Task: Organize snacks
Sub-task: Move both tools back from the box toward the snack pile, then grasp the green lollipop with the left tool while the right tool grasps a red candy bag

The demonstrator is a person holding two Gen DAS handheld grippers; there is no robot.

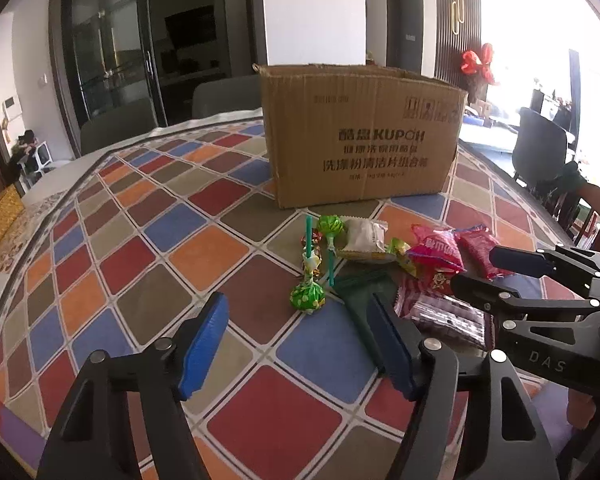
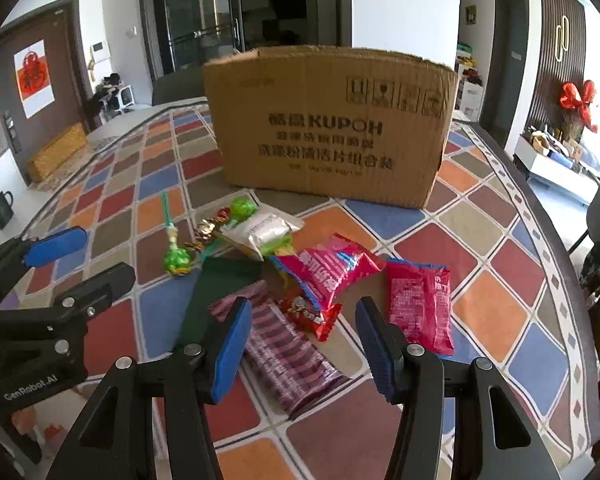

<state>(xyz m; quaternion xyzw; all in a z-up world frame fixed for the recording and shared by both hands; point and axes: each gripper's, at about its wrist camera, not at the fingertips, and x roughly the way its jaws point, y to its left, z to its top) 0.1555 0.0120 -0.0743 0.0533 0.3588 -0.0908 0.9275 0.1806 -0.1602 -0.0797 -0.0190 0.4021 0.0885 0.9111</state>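
Note:
A pile of snacks lies on the patterned tablecloth in front of a brown cardboard box. It holds a green lollipop, a second green lollipop, a white packet, a pink bag, a red packet, a purple striped pack and a dark green flat pack. My left gripper is open and empty, just short of the green lollipop. My right gripper is open and empty over the purple pack.
The tablecloth covers a round table whose edge curves at left and right. A black mug stands off the far left. A dark chair stands at the right, another chair behind the table.

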